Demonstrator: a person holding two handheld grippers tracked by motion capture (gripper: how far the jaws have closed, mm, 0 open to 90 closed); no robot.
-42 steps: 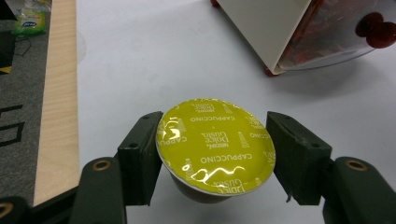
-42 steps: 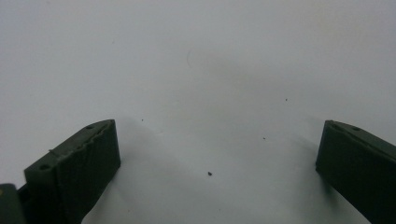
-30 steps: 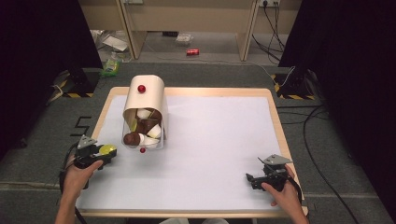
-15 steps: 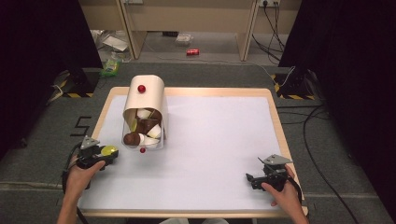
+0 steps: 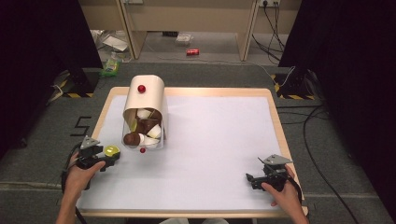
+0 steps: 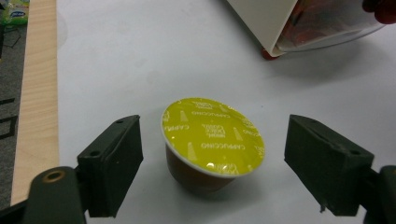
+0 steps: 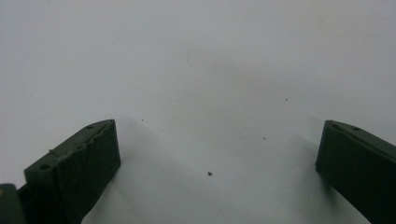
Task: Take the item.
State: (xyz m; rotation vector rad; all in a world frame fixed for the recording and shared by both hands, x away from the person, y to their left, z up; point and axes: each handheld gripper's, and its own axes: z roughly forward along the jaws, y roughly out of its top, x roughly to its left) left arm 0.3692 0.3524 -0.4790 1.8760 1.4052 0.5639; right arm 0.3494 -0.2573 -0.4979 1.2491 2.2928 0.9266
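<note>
1. The landmark is the beige dispenser, which lies tipped on the white table mat with its clear mouth toward the person; brown and white capsules crowd behind that mouth, presumably so they can be drawn out one at a time.
2. The yellow-lidded capsule sits on the mat just in front of the dispenser's mouth and to its left, foil lid up and slightly tilted, marked cappuccino.
3. The left gripper straddles this capsule. Its jaws have just been opening: they stand about half apart, with clear gaps on both sides of the cup, so nothing is gripped. The capsule rests on the mat by its own weight, which reads as a release after setting it down.
4. A small red bit lies just at the dispenser's mouth, near the capsule.
5. The right gripper rests well apart from the dispenser, at the mat's near right corner. Its jaws are spread wide over bare mat, holding nothing, likely parked while the left hand works.
</note>
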